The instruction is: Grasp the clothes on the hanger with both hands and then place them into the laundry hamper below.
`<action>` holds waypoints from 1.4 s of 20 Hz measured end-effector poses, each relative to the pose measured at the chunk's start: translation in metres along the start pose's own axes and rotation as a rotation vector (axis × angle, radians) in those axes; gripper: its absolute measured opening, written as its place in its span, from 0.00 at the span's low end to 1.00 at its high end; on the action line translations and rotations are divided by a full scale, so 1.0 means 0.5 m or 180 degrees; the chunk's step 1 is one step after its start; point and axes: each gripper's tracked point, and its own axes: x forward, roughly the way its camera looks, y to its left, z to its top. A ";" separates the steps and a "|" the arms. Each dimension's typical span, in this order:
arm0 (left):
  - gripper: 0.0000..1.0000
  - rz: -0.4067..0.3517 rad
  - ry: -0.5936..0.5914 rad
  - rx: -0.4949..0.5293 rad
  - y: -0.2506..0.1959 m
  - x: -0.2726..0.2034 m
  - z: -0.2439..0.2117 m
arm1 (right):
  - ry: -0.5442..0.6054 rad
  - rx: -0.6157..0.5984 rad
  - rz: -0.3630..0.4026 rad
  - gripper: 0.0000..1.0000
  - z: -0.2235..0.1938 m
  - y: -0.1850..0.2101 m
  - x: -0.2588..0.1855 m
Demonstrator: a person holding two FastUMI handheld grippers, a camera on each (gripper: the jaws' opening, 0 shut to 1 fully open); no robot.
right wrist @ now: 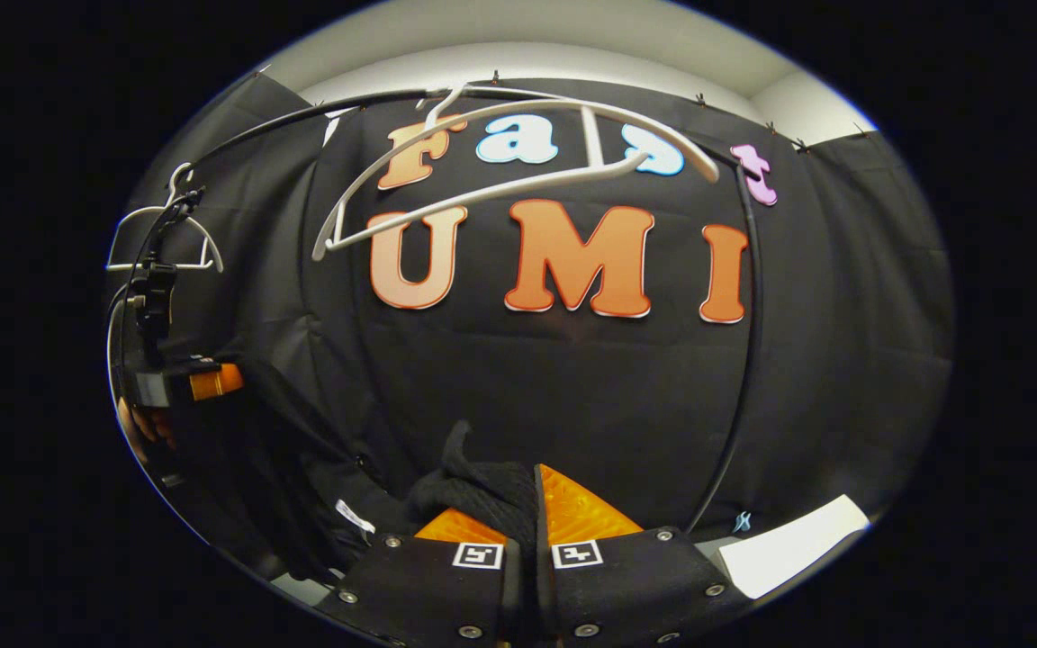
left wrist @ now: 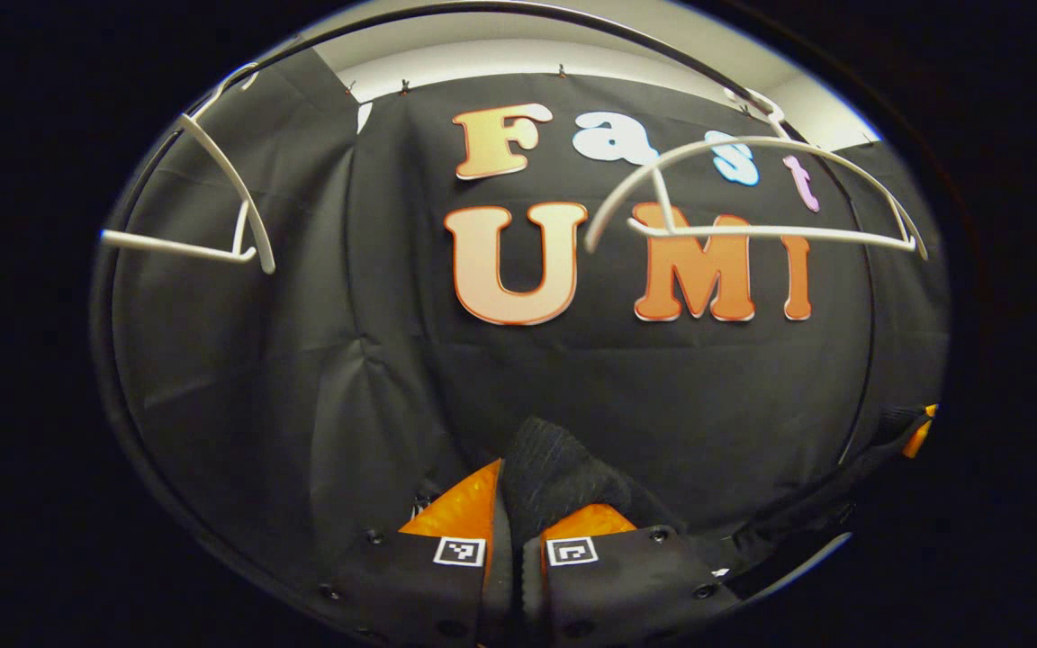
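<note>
- My left hand-held gripper point(left wrist: 518, 540) is clamped on a bunch of the black garment point(left wrist: 563, 468).
- My right hand-held gripper point(right wrist: 532, 531) pinches it too.
- White hanger point(right wrist: 518, 153) hangs bare on the rail; the garment seems clear of it.
- Risk: thin pinch slipping, or cloth snagging, before reaching the hamper below.

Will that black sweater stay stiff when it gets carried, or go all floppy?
Probably floppy: the sweater bunches into soft folds where the right gripper pinches it, and in the left gripper too. It looks knitted, so likely grippy, not slippery. The loose part would likely sag.
</note>
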 end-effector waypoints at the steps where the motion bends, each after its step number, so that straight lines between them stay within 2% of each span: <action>1: 0.11 -0.0050 0.0087 -0.0022 -0.019 -0.007 -0.027 | 0.0064 0.0011 0.0039 0.06 -0.018 0.016 0.001; 7: 0.11 -0.0271 0.0639 -0.0178 -0.101 -0.007 -0.181 | 0.0487 -0.0075 0.0194 0.09 -0.135 0.073 0.013; 10: 0.11 -0.0366 0.0924 -0.0257 -0.139 -0.031 -0.255 | 0.0752 0.0022 0.0273 0.09 -0.204 0.106 0.015; 16: 0.12 -0.0371 0.1442 -0.0209 -0.157 -0.042 -0.387 | 0.1175 0.0003 0.0257 0.13 -0.331 0.099 0.019; 21: 0.13 -0.0289 0.1636 -0.0131 -0.150 -0.043 -0.452 | 0.1514 0.0094 0.0230 0.14 -0.424 0.107 0.017; 23: 0.21 -0.0156 0.1874 0.0047 -0.132 -0.057 -0.502 | 0.1664 0.0050 0.0217 0.23 -0.461 0.110 0.006; 24: 0.36 -0.0133 0.1974 0.0063 -0.131 -0.061 -0.527 | 0.1735 0.0040 0.0227 0.32 -0.484 0.114 0.000; 25: 0.55 -0.0131 0.2052 0.0040 -0.130 -0.066 -0.545 | 0.1798 0.0052 0.0254 0.53 -0.505 0.118 -0.004; 26: 0.70 -0.0096 0.2150 0.0031 -0.128 -0.078 -0.565 | 0.1848 0.0086 0.0297 0.59 -0.517 0.128 -0.016; 27: 0.84 -0.0065 0.2225 0.0016 -0.123 -0.086 -0.579 | 0.1859 0.0122 0.0301 0.72 -0.525 0.130 -0.020; 28: 0.99 -0.0071 0.2308 -0.0020 -0.124 -0.097 -0.598 | 0.1864 0.0136 0.0285 0.77 -0.528 0.126 -0.021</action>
